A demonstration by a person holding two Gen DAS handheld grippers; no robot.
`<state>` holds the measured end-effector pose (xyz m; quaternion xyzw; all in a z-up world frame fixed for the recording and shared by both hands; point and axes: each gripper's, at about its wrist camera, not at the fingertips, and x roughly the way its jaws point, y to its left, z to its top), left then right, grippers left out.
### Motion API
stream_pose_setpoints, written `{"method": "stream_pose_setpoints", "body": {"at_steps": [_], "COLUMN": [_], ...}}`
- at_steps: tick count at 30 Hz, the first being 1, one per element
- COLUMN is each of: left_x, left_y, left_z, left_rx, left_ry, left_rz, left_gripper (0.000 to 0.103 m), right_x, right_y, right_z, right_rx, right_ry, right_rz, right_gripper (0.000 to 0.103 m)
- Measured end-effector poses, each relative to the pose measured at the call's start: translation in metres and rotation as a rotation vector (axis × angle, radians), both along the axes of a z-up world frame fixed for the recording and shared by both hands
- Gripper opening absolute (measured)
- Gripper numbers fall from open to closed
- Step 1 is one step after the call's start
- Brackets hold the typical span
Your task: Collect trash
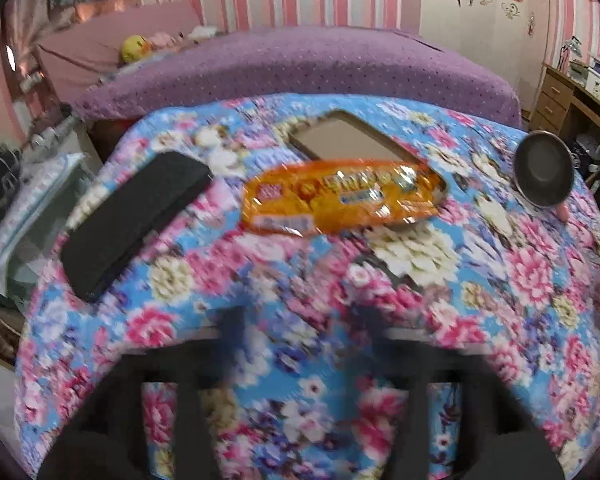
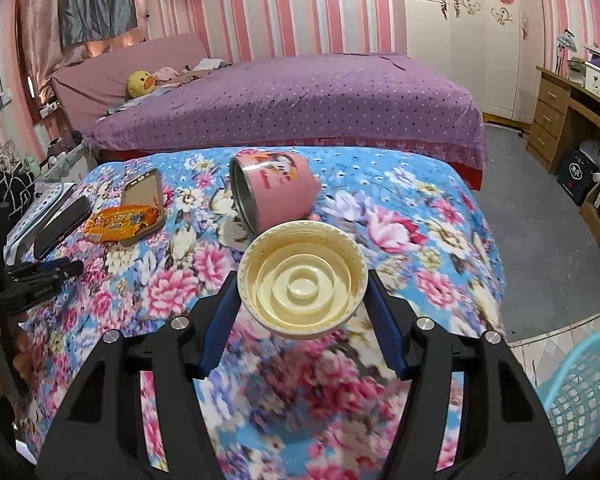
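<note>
Right gripper is clamping a cream plastic bowl between its blue pads, bowl sitting at centre frame in the right wrist view, mouth tilted toward the camera, held above the floral cloth. Behind the bowl, at upper centre, a pink cup is lying on its side on the cloth, open end facing lower left. Left of centre in that view, an orange snack wrapper is resting partly on a phone, with a black case just beside them further left. A turquoise basket is showing at lower right, off the cloth. Left gripper is standing open at bottom centre of the left wrist view, fingers blurred, nothing between them, only the floral cloth under the gap. Wrapper is lying at centre frame ahead of those fingers, apart from them, overlapping the near edge of the phone. Black case is lying at centre left; the cup is showing its metal inside at right edge. Purple bed is filling the upper part of both views. Left gripper is also showing at left edge of the right wrist view, near the case.
</note>
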<state>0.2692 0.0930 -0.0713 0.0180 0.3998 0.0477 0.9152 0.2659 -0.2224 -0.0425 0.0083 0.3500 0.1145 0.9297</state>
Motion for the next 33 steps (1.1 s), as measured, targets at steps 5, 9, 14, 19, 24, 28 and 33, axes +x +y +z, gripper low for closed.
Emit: {"method": "stream_pose_setpoints", "body": {"at_steps": [5, 9, 14, 19, 24, 28, 33], "left_x": [0.019, 0.044, 0.068, 0.084, 0.087, 0.082, 0.074], "left_y": [0.020, 0.036, 0.043, 0.039, 0.039, 0.031, 0.033], "left_z": [0.006, 0.006, -0.003, -0.012, -0.013, -0.010, -0.008], "left_rx": [-0.037, -0.056, -0.046, -0.043, -0.085, -0.078, -0.098], "left_ry": [-0.032, -0.023, 0.015, 0.054, 0.057, 0.054, 0.050], "left_rz": [0.042, 0.073, 0.077, 0.043, 0.014, -0.016, -0.007], "left_gripper": [0.080, 0.080, 0.080, 0.078, 0.063, 0.034, 0.014], "right_x": [0.007, 0.010, 0.012, 0.011, 0.008, 0.007, 0.005], "right_y": [0.004, 0.000, -0.006, -0.009, -0.008, -0.009, -0.008], "right_z": [-0.012, -0.016, -0.019, -0.023, -0.025, -0.023, -0.022], "right_rx": [-0.027, -0.021, -0.010, 0.007, -0.016, -0.014, -0.027], "right_ry": [0.028, 0.037, 0.046, 0.058, 0.060, 0.053, 0.050], "right_rz": [-0.004, -0.015, -0.022, -0.019, -0.014, -0.018, -0.010], "right_gripper": [0.062, 0.062, 0.062, 0.062, 0.062, 0.062, 0.062]}}
